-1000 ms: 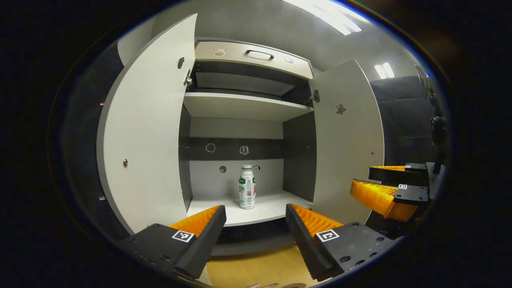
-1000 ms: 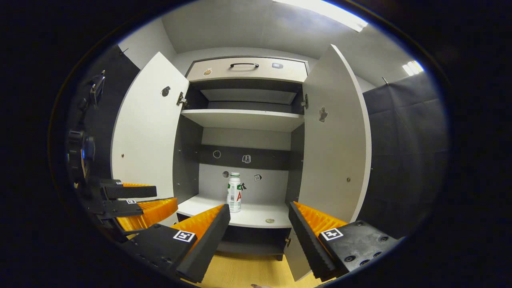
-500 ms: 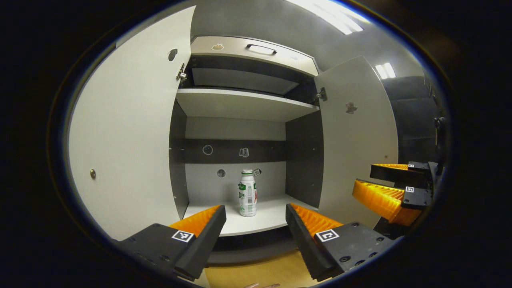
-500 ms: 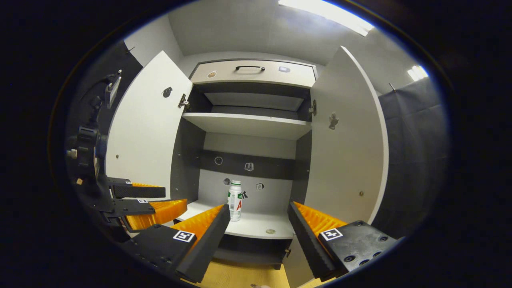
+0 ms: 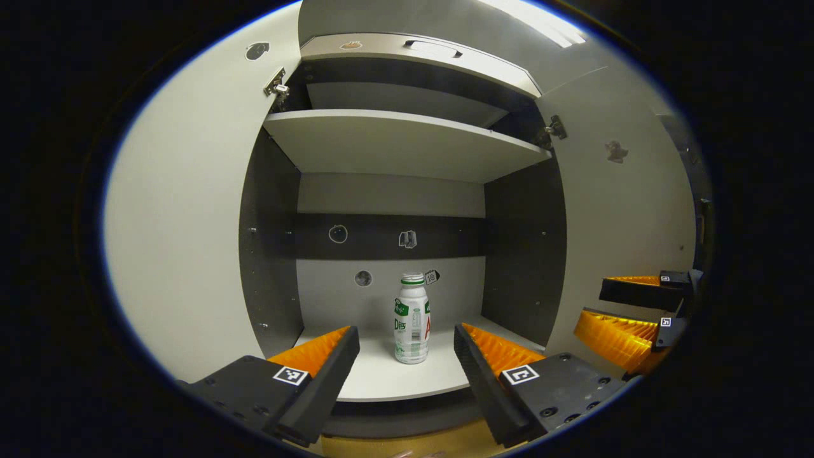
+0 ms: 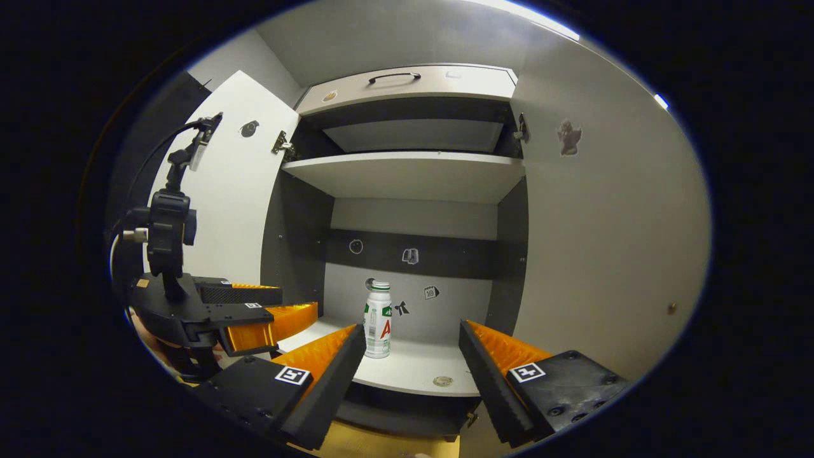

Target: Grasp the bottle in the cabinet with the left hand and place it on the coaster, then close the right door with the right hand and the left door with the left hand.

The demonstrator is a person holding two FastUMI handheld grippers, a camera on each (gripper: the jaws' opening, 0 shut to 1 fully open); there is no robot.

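While the left gripper (image 5: 407, 346) approaches with jaws spread wide and empty, the bottle (image 5: 412, 320) stands upright mid-shelf, toward the back wall (both doors open). Next: advance, straddle the bottle, close. The right gripper (image 6: 412, 348) waits spread.

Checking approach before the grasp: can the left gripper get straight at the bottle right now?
Probably yes. The left gripper is open and lined up with the bottle, which stands upright, alone on the lower shelf. Both doors are swung wide; nothing sits between.
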